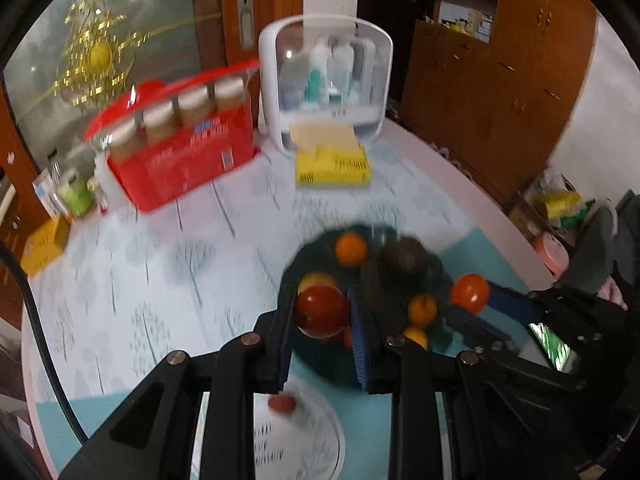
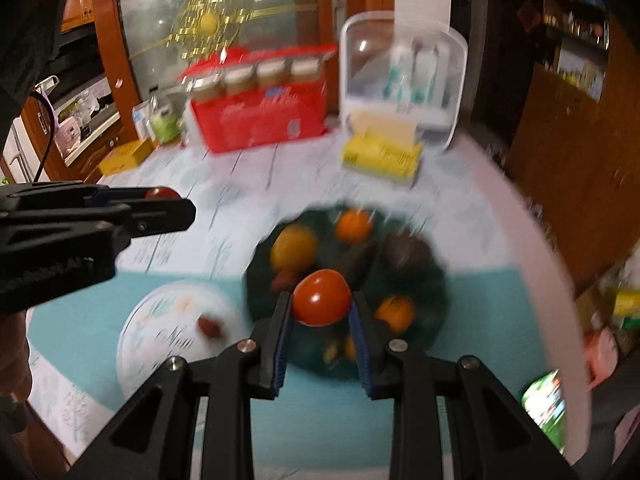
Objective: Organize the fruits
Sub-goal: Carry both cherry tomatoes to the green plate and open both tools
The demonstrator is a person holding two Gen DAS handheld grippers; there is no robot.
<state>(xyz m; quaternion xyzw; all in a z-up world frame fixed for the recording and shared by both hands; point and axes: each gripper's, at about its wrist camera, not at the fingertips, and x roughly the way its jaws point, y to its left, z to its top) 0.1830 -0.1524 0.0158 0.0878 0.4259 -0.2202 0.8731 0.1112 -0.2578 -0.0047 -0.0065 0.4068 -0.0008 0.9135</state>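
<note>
L gripper (image 1: 322, 312): jaws closed on dark red tomato (image 1: 322, 311), held above the near-left rim of dark green bowl (image 1: 434, 276).
R gripper (image 2: 321, 300): jaws closed on orange-red tomato (image 2: 321, 297), held over same bowl, near edge.
Bowl contents, L view: orange (image 1: 351, 249) at 11 o'clock, dark avocado (image 1: 403, 255) at 1, small orange (image 1: 422, 309) centre-right; others blurred.
White plate (image 2: 160, 340) w/ cursive print, unreadable; sits at bowl's 8 o'clock, just beside it. One small red fruit (image 2: 210, 326) on it.
Red box (image 1: 180, 160) of jars at 11 o'clock, label blurred. Yellow pack (image 1: 332, 164) at 12, print unreadable. White case (image 1: 326, 80) behind it.
Open tablecloth (image 1: 160, 264) between box and bowl. Table edge curves close past bowl at 3 o'clock.
</note>
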